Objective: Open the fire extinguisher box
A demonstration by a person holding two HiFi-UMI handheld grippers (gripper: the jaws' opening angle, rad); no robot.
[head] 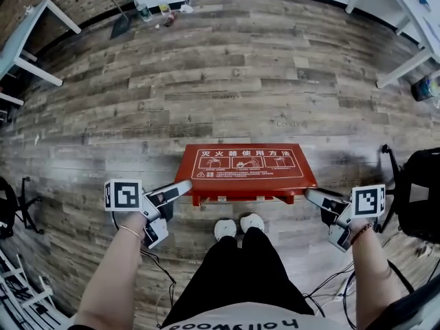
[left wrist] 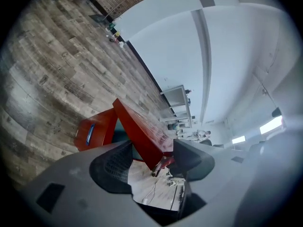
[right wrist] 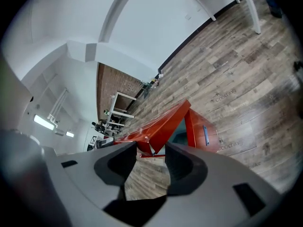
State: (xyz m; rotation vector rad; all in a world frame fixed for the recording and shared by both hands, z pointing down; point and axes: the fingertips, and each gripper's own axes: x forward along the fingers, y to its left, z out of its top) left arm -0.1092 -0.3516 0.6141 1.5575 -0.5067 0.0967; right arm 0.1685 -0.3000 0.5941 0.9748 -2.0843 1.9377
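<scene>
The red fire extinguisher box stands on the wood floor just ahead of the person's shoes (head: 239, 226). Its lid (head: 247, 165), printed with white instructions, is tilted up at the front and hides the body in the head view. My left gripper (head: 184, 186) grips the lid's front left corner and my right gripper (head: 309, 194) the front right corner. In the left gripper view the lid (left wrist: 142, 131) runs between the jaws of the left gripper (left wrist: 151, 152), above the box body (left wrist: 92, 134). In the right gripper view the lid's edge (right wrist: 161, 122) fills the gap of the right gripper (right wrist: 150, 150), with the body (right wrist: 206, 134) beneath.
White table legs stand at the far left (head: 41, 19) and far right (head: 405, 19). Bottles (head: 161, 12) sit by the back wall. A black bag (head: 419, 191) lies at my right, a black stand (head: 14, 201) at my left, and cables (head: 158, 267) trail near my feet.
</scene>
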